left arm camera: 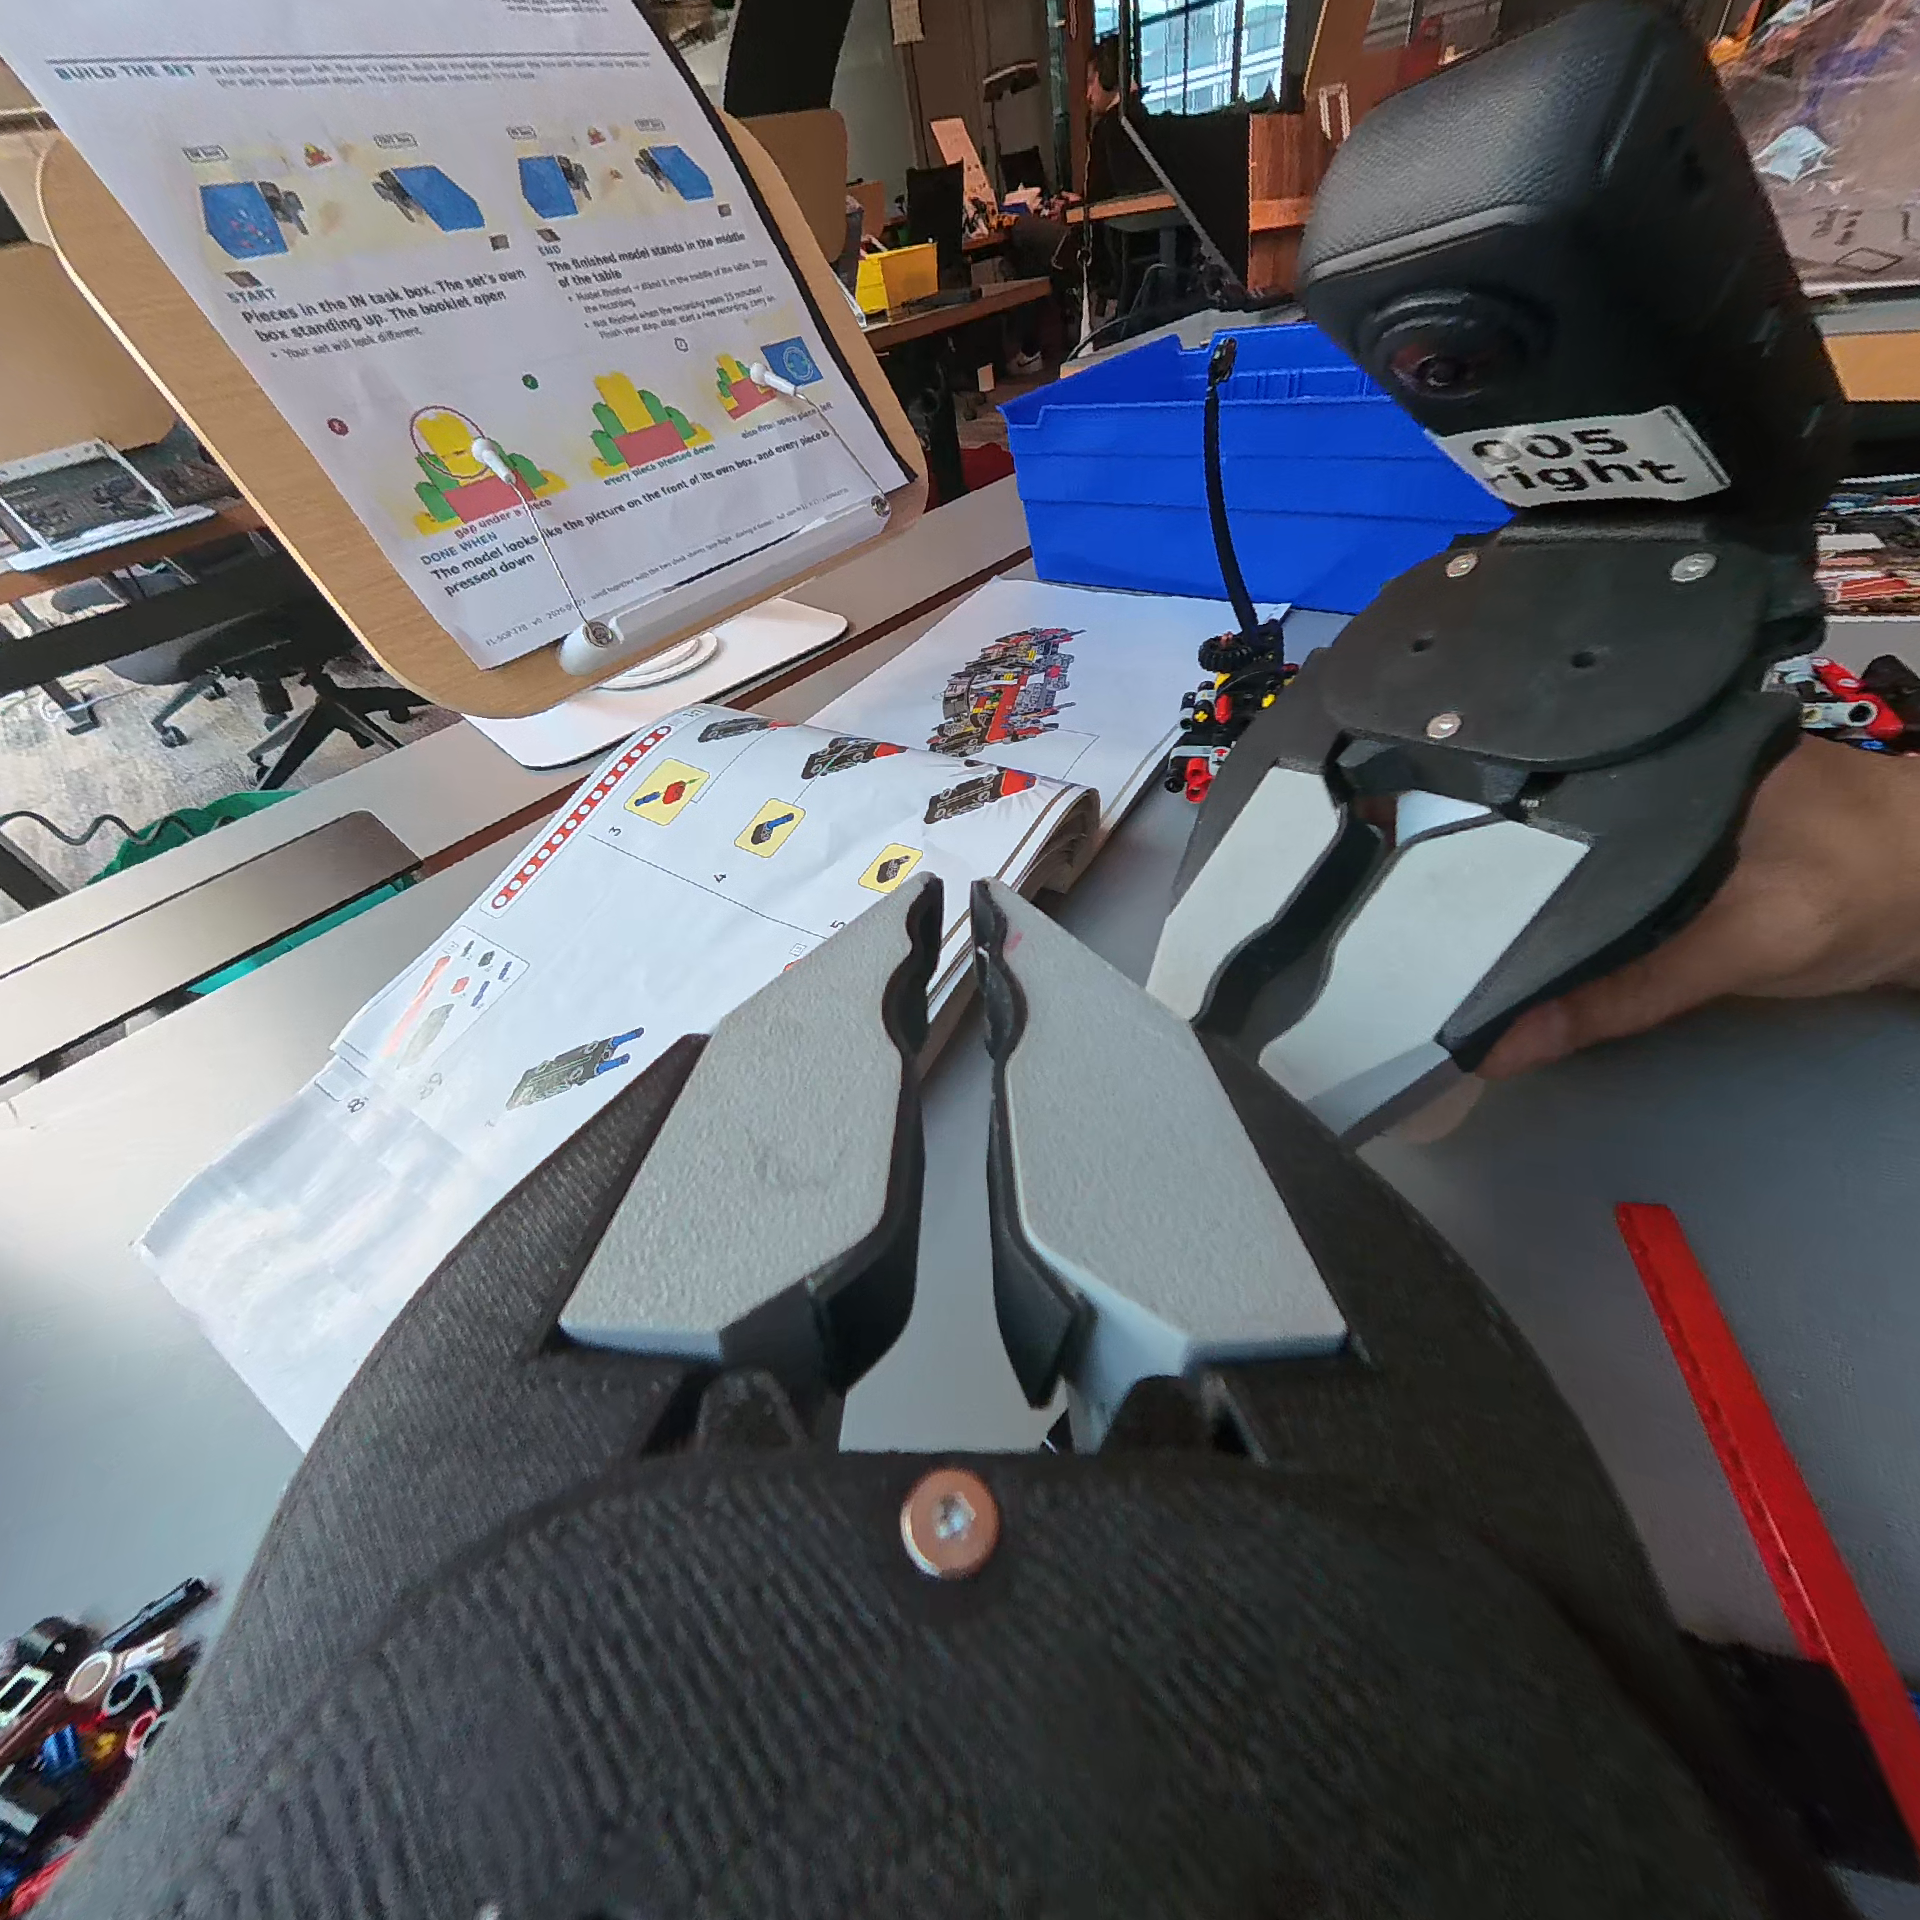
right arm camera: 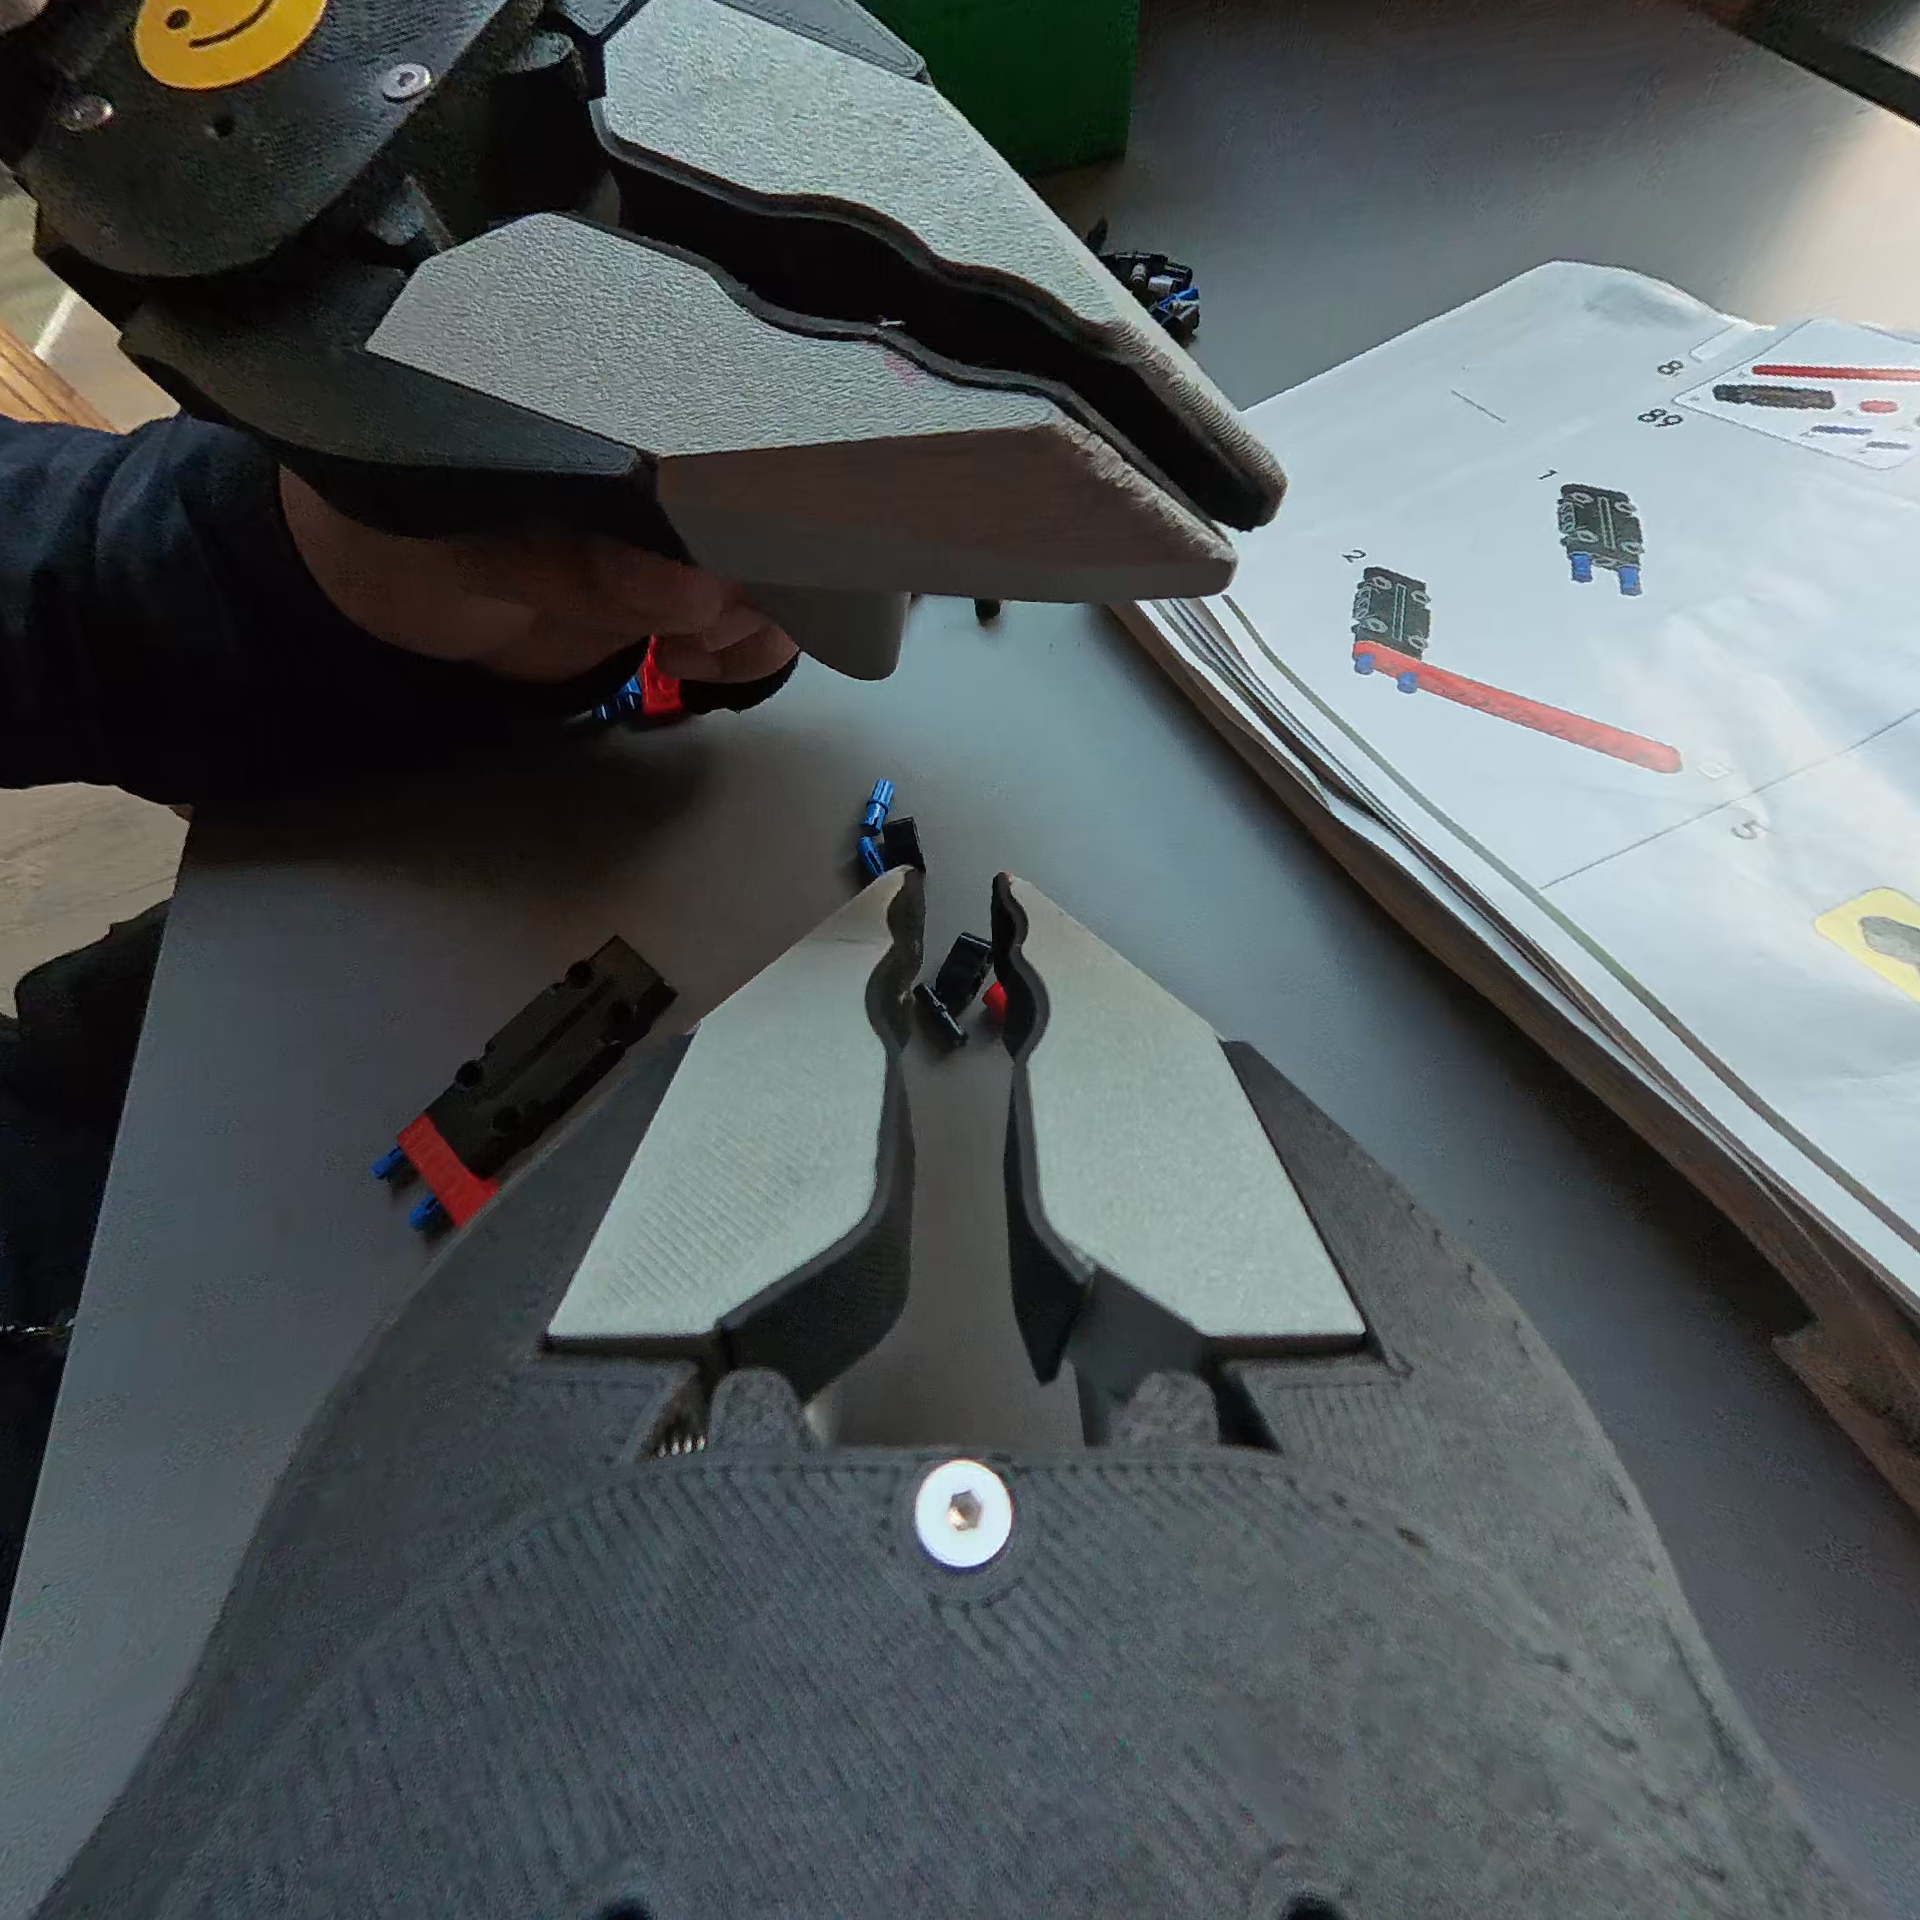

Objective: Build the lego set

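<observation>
My right gripper (right arm camera: 956, 883) is tipped down to the grey table (right arm camera: 1195, 935). Its pads are shut on a small black connector piece (right arm camera: 961, 971) with a black pin and a red bit (right arm camera: 994, 1000). Two blue pins (right arm camera: 878, 805) and another small black piece (right arm camera: 902, 842) lie just beyond its left fingertip. A black block with a red end and blue pins (right arm camera: 540, 1070) lies to its left. My left gripper (left arm camera: 956, 894) is shut with nothing seen between its pads. It hovers over the edge of the open instruction booklet (left arm camera: 675, 883). In the right wrist view it (right arm camera: 1247, 520) hangs above the table. The right gripper also shows in the left wrist view (left arm camera: 1247, 1039).
A long red beam (left arm camera: 1766, 1507) lies on the table at the right. A blue bin (left arm camera: 1226, 468), a partly built model (left arm camera: 1236, 696) and a wooden stand with a printed sheet (left arm camera: 468, 312) stand behind the booklet. Loose pieces lie at the bottom left (left arm camera: 73, 1714). A green box (right arm camera: 997, 73) stands at the far edge.
</observation>
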Demonstrator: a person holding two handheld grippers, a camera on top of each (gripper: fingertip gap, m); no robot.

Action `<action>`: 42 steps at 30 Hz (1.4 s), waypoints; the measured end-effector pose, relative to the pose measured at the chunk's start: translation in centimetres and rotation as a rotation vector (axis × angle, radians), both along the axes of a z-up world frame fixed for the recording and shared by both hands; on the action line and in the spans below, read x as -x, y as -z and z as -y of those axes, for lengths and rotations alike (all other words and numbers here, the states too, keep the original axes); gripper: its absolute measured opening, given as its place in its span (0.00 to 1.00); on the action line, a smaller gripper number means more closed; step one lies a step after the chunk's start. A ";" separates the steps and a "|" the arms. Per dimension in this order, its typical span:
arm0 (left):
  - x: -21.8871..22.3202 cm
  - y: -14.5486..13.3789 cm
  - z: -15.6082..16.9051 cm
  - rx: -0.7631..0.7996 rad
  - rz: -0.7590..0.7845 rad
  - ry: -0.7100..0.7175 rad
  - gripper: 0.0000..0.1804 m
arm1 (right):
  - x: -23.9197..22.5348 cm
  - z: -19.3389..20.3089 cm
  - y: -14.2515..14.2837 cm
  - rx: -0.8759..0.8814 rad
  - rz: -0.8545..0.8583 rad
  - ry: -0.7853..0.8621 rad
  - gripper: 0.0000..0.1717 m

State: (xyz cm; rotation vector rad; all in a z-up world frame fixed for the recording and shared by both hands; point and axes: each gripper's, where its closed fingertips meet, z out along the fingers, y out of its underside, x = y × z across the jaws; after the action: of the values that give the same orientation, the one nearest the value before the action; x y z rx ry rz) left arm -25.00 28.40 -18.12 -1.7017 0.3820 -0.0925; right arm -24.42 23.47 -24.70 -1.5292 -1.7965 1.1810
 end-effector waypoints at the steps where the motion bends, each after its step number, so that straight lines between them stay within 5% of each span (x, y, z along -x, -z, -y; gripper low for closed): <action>1: 0.0 0.0 0.0 0.000 0.000 0.000 0.02 | 0.0 0.0 -0.1 -0.001 -0.003 0.001 0.06; 42: -0.1 0.2 0.0 0.006 -0.004 0.001 0.02 | 0.1 -0.9 -1.2 -0.057 -0.077 0.040 0.00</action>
State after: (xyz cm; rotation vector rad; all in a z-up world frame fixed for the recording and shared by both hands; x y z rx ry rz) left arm -24.90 28.45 -18.33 -1.7075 0.3863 -0.0913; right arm -24.54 24.33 -23.48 -1.4602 -1.7270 1.1446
